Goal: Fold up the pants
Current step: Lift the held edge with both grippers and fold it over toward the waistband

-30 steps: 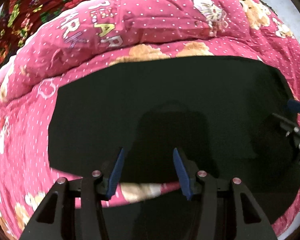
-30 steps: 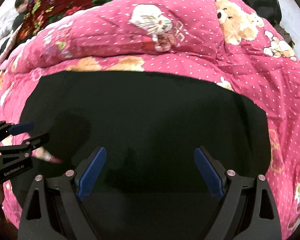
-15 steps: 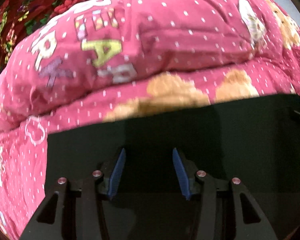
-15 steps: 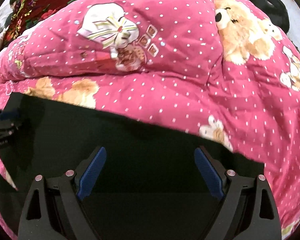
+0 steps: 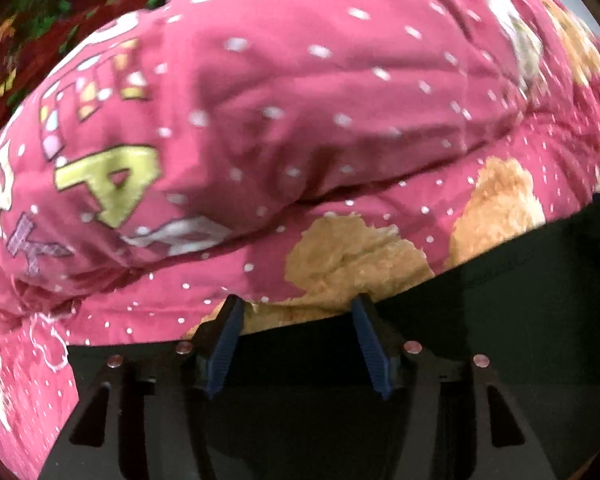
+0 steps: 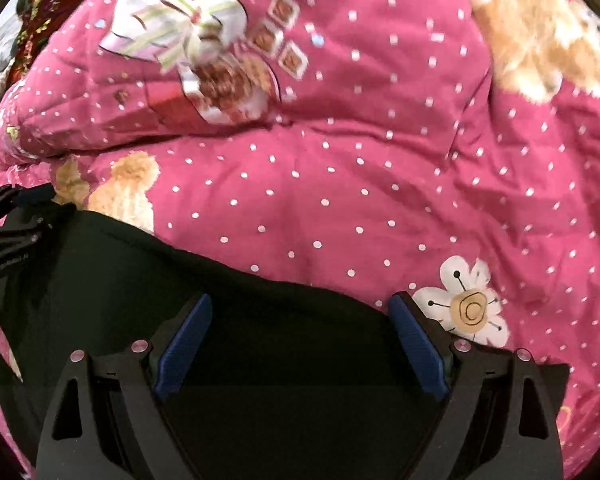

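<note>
Black pants [image 6: 260,320] flat on quilt [image 6: 380,180], long axis left-right.

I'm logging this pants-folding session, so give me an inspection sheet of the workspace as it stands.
Surface: pink polka-dot quilt with bear and flower prints, bunched into a ridge behind the work area.
Job's things: black pants spread flat on the quilt, far edge just ahead of both grippers.
Clutter: nothing seen.
Grippers: left gripper open, fingertips at the far edge of the pants; right gripper open wider, over the pants; neither grips cloth.
Cables: nothing seen.
Surroundings: dark red floral blanket behind the quilt; the rest is too blurred to tell.
</note>
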A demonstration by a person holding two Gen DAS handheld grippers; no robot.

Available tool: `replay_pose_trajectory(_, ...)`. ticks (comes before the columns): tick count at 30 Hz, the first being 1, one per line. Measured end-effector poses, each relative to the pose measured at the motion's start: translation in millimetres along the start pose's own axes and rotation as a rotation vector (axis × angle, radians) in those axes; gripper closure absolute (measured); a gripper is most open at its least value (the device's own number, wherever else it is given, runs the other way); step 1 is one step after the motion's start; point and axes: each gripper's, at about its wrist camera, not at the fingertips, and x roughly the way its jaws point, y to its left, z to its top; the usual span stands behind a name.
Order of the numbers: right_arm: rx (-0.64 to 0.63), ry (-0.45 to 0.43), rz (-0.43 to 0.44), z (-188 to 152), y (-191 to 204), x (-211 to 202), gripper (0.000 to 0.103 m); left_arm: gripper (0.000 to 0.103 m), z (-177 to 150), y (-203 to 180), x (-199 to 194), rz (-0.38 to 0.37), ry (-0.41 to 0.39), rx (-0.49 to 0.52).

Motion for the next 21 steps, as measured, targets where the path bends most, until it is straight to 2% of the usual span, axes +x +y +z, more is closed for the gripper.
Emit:
replay_pose_trajectory(2,0.029,0.022,-0.001,1,0,2,0.017,0.047,-7,-12,-3,0.026,-0.027,0.039)
replay_pose_trajectory(4,0.032,0.028,-0.018,0,-1,2,0.03,0.057,-9,-19,-6,0.028,-0.033,0.058)
replay_pose_trajectory(5,0.029,0.028,-0.041,0,0,0,0.046,0.067,-10,-25,-7,0.034,-0.032,0.073)
replay_pose_trajectory(6,0.031,0.027,-0.065,1,-2,-3,0.064,0.087,-10,-31,-8,0.034,-0.029,0.096)
replay_pose_trajectory(7,0.035,0.029,-0.094,5,-4,-5,0.074,0.097,-10,-39,-9,0.024,-0.022,0.121)
replay_pose_trajectory(8,0.039,0.029,-0.096,5,-6,-7,0.081,0.102,-10,-48,-9,0.037,-0.016,0.147)
replay_pose_trajectory(9,0.043,0.028,-0.093,8,-7,-10,0.088,0.102,-11,-54,-12,0.062,-0.019,0.171)
replay_pose_trajectory(11,0.036,0.017,-0.117,5,-5,-21,0.093,0.102,-12,-60,-19,0.059,-0.022,0.167)
replay_pose_trajectory(14,0.024,-0.014,-0.14,-1,3,-42,0.094,0.102,-15,-55,-35,0.016,-0.011,0.113)
replay_pose_trajectory(21,0.036,-0.091,-0.113,-26,23,-94,0.094,0.102,-41,-55,-93,-0.019,-0.022,0.067)
